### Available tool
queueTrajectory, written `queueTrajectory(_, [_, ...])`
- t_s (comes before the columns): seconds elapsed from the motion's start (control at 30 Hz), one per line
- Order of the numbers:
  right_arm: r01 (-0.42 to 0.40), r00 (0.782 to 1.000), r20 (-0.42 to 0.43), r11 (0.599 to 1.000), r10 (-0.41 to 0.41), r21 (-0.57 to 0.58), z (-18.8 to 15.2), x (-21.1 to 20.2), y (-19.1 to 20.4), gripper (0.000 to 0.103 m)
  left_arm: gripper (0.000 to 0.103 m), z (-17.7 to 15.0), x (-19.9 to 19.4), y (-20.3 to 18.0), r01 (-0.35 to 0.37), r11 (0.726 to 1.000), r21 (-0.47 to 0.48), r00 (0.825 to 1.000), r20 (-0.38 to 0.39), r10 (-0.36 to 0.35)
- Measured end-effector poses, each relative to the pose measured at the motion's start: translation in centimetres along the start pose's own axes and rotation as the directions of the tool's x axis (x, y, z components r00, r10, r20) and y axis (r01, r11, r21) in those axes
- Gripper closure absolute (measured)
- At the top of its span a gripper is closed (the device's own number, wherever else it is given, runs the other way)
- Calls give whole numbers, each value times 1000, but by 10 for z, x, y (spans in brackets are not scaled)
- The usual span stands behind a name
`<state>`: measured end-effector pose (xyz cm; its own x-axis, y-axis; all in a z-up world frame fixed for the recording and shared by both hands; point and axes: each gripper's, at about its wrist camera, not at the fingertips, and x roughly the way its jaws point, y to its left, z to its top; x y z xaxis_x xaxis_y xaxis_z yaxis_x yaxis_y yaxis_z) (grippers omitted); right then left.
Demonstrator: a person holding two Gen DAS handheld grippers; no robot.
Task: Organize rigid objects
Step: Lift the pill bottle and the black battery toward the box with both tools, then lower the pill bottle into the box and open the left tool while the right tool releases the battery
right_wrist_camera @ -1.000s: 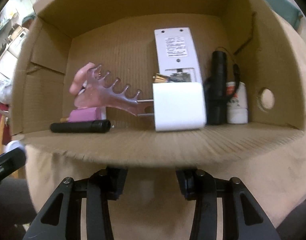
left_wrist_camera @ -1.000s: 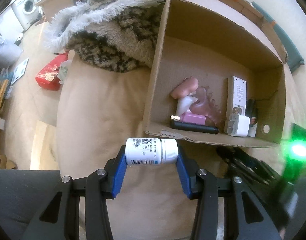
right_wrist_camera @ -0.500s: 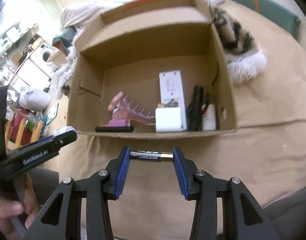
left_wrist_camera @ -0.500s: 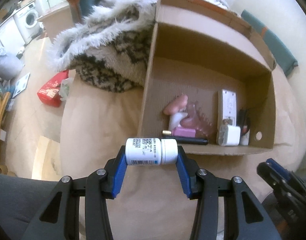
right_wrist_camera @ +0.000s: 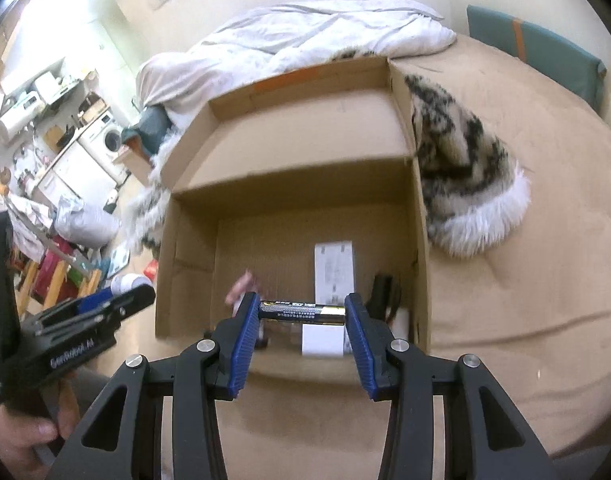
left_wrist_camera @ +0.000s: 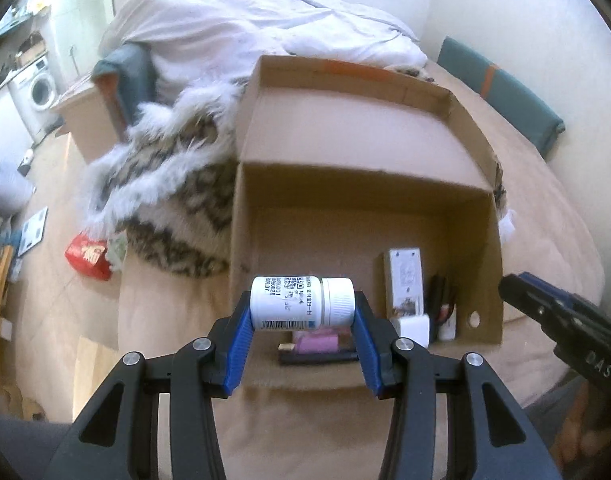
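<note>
The white pill bottle (left_wrist_camera: 302,302) lies crosswise between the blue pads of the left tongs (left_wrist_camera: 303,312), clamped end to end, cap toward the right pad. The battery (right_wrist_camera: 301,311), black with a gold end, is gripped lengthwise in the right tongs (right_wrist_camera: 302,316), one pad on each end. Both items are held in the air in front of the open cardboard box (left_wrist_camera: 345,200), above its near edge.

The box rests on a bed covered with a tan sheet (right_wrist_camera: 525,280). Along its near wall the box holds a white remote (left_wrist_camera: 403,280), a white charger block (left_wrist_camera: 411,326), a pink block (left_wrist_camera: 317,342) and a black stick-shaped item (left_wrist_camera: 317,358). A furry patterned blanket (left_wrist_camera: 165,184) lies against the box. A white duvet (right_wrist_camera: 305,36) lies beyond it.
</note>
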<state>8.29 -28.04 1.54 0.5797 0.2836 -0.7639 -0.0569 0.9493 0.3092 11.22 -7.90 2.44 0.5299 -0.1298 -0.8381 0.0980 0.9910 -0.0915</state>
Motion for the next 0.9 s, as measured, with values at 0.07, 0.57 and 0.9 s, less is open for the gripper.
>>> queueTrajectory(0.07, [-5,1000,7,1000,5,4,10,3,-2,57,60,11,6,-5,7,1000,11,1000,-3,-7])
queueTrajectory(0.57, [34,983,-182,999,-30,21,12,100,-19,57,60,-1,95,-25,11,998,61,994,-112,-4])
queueTrajectory(0.9, [71,968,-238,997,-78,-35,8,123,-8,57,60,0,113,-18,-6,1000,18,988,-153,9])
